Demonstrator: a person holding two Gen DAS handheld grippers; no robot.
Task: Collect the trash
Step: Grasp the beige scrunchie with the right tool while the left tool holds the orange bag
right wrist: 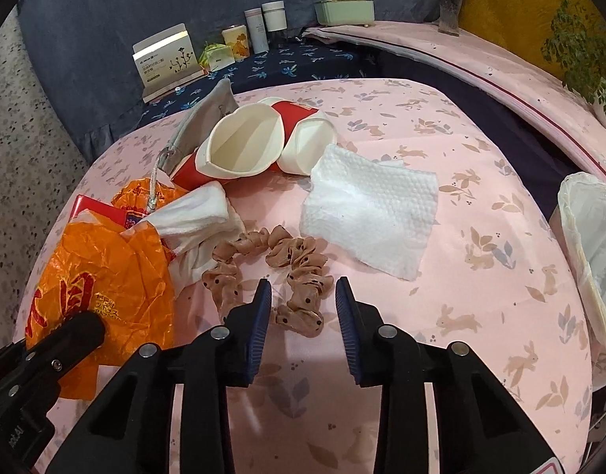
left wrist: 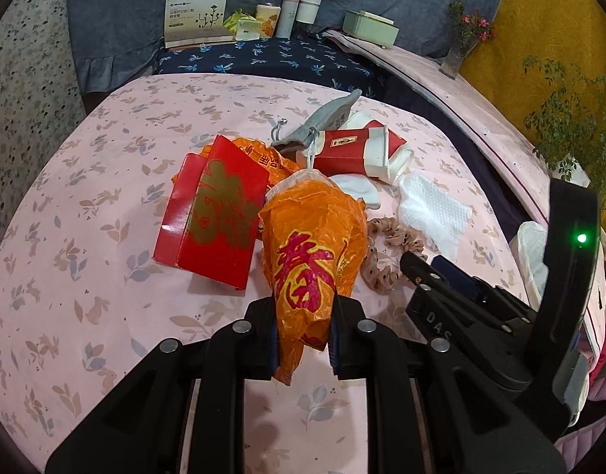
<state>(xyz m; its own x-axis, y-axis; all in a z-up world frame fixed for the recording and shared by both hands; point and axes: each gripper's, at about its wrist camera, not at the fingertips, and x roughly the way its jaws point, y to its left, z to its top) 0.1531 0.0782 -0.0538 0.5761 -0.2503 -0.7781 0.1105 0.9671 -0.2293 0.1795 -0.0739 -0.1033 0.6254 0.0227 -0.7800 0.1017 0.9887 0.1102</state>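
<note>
My left gripper (left wrist: 303, 335) is shut on an orange plastic bag (left wrist: 313, 252) with red characters, its end pinched between the pads. The bag also shows at the left of the right wrist view (right wrist: 105, 276). My right gripper (right wrist: 303, 312) is open, its fingers either side of a tan polka-dot scrunchie (right wrist: 303, 276), which shows by the bag in the left view (left wrist: 386, 252). A white paper towel (right wrist: 374, 213) lies beyond it. Crushed red-and-white paper cups (right wrist: 247, 142) lie further back. A red box (left wrist: 216, 213) lies left of the bag.
A grey drawstring pouch (left wrist: 326, 118) lies behind the cups. A white bag (right wrist: 591, 245) sits at the table's right edge. Boxes, jars and a green case (left wrist: 370, 25) line the back ledge. A vase with flowers (left wrist: 461, 43) stands back right. The pink cloth (left wrist: 85, 276) covers the table.
</note>
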